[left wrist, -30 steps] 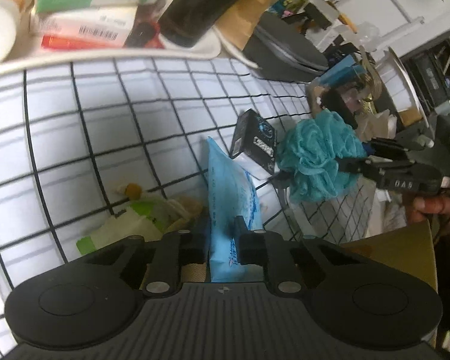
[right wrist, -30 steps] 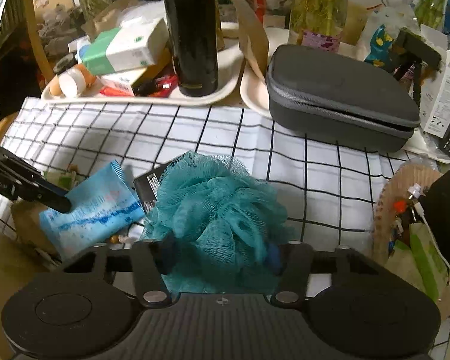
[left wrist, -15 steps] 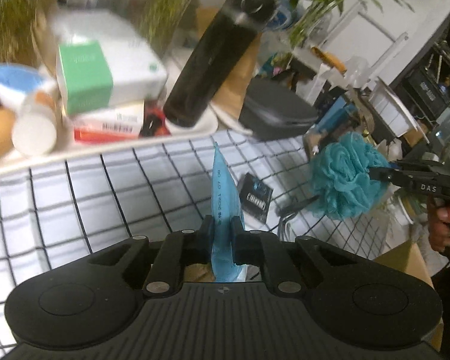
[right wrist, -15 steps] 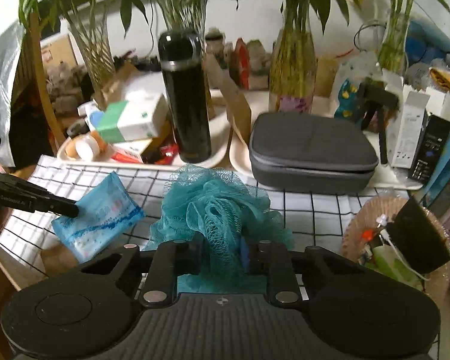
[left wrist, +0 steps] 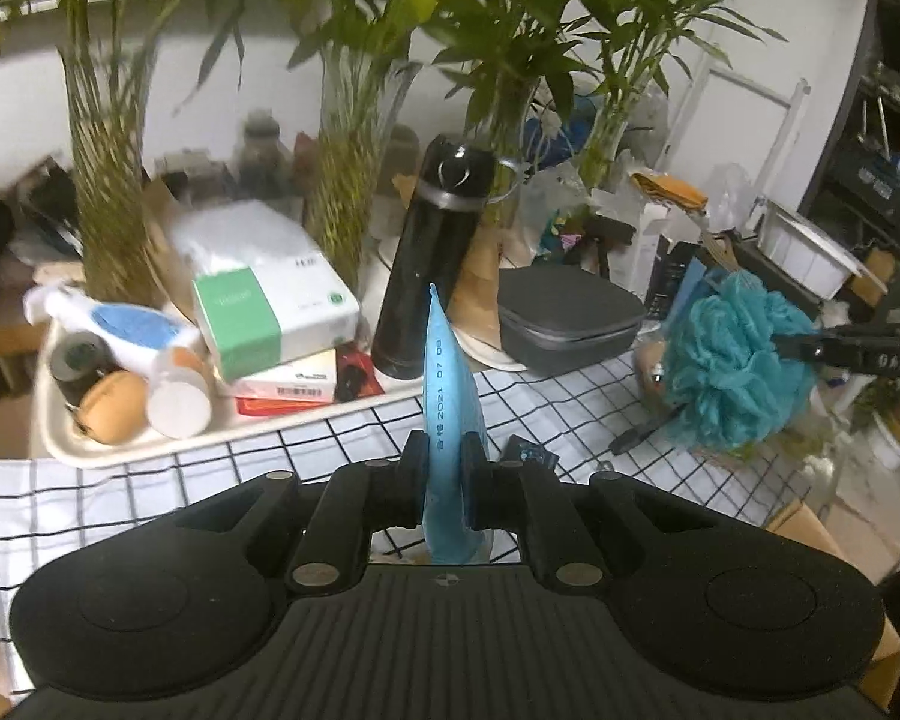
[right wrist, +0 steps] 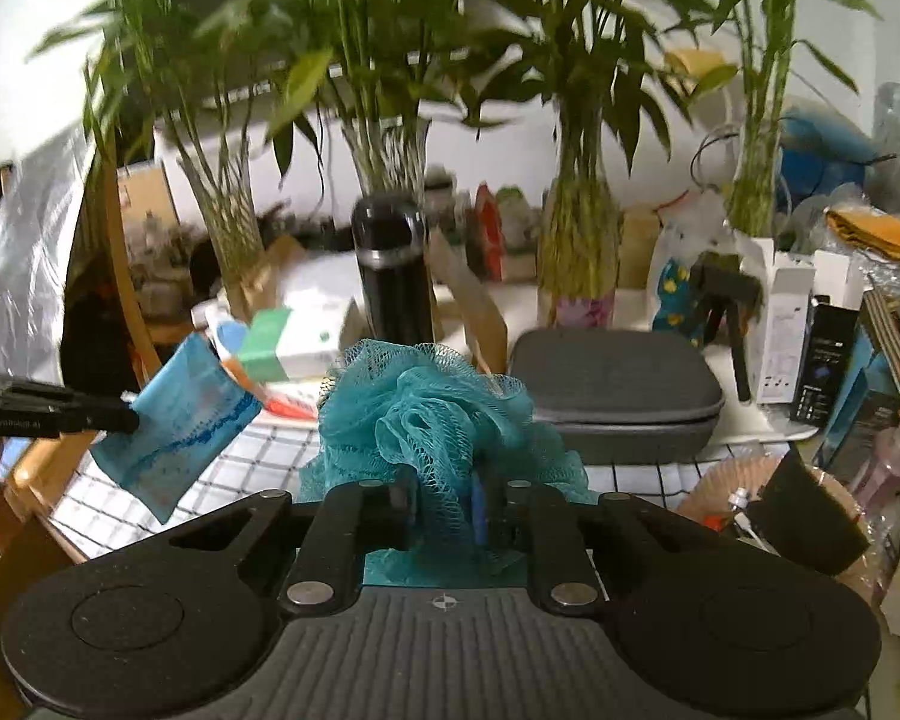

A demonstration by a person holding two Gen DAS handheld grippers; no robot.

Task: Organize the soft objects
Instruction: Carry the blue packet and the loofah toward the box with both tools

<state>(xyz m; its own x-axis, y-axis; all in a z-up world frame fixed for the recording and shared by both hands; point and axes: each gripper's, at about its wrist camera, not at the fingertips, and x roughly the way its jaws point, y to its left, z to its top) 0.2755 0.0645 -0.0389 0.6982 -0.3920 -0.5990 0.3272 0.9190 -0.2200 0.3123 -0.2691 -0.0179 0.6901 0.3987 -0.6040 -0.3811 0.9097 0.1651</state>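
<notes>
My left gripper (left wrist: 445,462) is shut on a light blue soft packet (left wrist: 447,396), held edge-on and upright in the air above the checked cloth (left wrist: 120,498). The packet also shows in the right wrist view (right wrist: 174,420), hanging from the left gripper's fingers (right wrist: 99,417). My right gripper (right wrist: 450,504) is shut on a teal mesh bath pouf (right wrist: 426,414), lifted off the table. In the left wrist view the pouf (left wrist: 732,360) hangs at the right, clamped by the right gripper's fingers (left wrist: 810,348).
A white tray (left wrist: 168,444) holds boxes and bottles at the back left. A black flask (left wrist: 426,264) and a grey zip case (left wrist: 564,318) stand behind the cloth. Bamboo plants in vases (right wrist: 576,264) line the back. A small black box (left wrist: 528,453) lies on the cloth.
Both grippers have risen from the cloth, lifting the blue packet and the pouf into the air. The views now tilt up toward the plants.
</notes>
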